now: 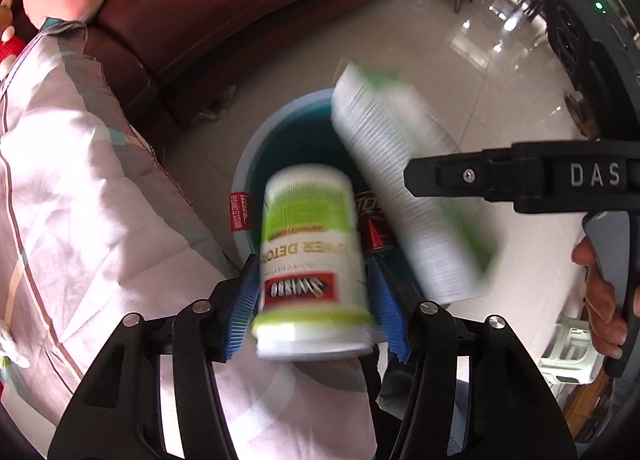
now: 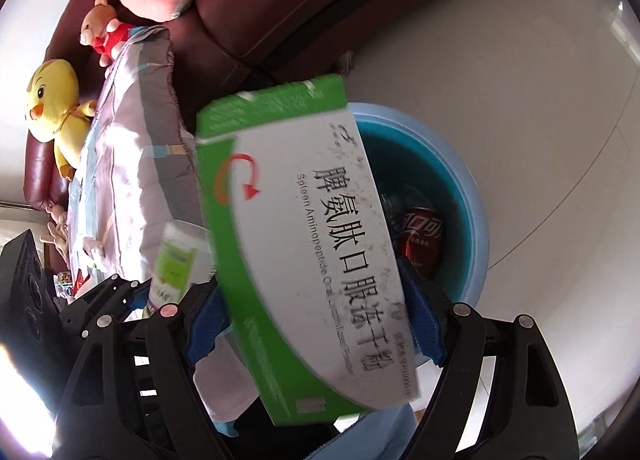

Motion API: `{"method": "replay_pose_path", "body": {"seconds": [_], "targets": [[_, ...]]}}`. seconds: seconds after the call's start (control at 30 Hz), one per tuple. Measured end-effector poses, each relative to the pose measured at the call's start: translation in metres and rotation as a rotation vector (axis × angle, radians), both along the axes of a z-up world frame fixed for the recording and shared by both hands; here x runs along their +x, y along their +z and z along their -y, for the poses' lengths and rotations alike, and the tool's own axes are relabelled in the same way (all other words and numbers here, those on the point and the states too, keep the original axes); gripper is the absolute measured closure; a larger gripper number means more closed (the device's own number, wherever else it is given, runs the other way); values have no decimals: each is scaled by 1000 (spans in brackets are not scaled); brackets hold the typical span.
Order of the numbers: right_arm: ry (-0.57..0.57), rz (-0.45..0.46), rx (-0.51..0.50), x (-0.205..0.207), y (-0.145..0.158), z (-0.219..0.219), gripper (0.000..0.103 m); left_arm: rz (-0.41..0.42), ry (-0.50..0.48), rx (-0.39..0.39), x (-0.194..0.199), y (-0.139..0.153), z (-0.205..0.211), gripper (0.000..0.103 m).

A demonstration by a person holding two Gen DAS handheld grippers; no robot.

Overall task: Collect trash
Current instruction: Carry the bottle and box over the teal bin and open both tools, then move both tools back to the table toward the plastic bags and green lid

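My view of the bottle (image 1: 312, 260) is smeared with motion blur, so I read only part of its label. The box (image 2: 304, 244) hides much of the bin (image 2: 472, 195) behind it, and the red can (image 2: 420, 236) inside shows only partly. Small print along the box stays illegible.

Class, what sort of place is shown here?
Probably a home living room: a dark red leather sofa, plush toys such as the yellow chick, and a glossy tiled floor.
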State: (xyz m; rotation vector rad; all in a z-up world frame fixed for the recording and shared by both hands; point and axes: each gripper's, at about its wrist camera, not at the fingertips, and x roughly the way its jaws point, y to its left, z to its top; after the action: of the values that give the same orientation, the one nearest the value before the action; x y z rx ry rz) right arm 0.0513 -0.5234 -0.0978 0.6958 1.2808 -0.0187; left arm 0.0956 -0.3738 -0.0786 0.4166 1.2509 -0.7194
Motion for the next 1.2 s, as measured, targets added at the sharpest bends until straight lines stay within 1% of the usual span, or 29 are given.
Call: {"method": "replay_pose_path", "body": {"seconds": [0.03, 0.07, 0.23, 0.47, 0.57, 0.67, 0.8, 0.9, 1.03, 1.2], "targets": [[6, -1, 2, 0, -1, -1, 27, 1, 5, 0, 1, -1, 0, 40], [11, -3, 3, 0, -2, -2, 25, 1, 10, 0, 2, -2, -1, 39], [10, -7, -13, 0, -1, -3, 24, -2, 16, -9, 2, -1, -8, 39], [24, -16, -39, -2, 8, -10, 24, -6, 40, -27, 0, 3, -27, 38], [29, -23, -54, -4, 12, -15, 24, -1, 49, -38, 7, 4, -27, 38], [37, -26, -67, -6, 17, -22, 24, -10, 62, -41, 5, 8, -42, 38], [58, -24, -82, -7, 27, -38, 24, 10, 96, -56, -1, 19, -65, 37], [84, -17, -92, -4, 34, -54, 24, 25, 132, -66, -4, 25, -90, 36], [132, -6, -103, 2, 43, -85, 24, 62, 197, -72, -5, 36, -127, 35], [207, 4, -128, 12, 56, -129, 24, 81, 271, -91, -4, 47, -179, 35]]}}
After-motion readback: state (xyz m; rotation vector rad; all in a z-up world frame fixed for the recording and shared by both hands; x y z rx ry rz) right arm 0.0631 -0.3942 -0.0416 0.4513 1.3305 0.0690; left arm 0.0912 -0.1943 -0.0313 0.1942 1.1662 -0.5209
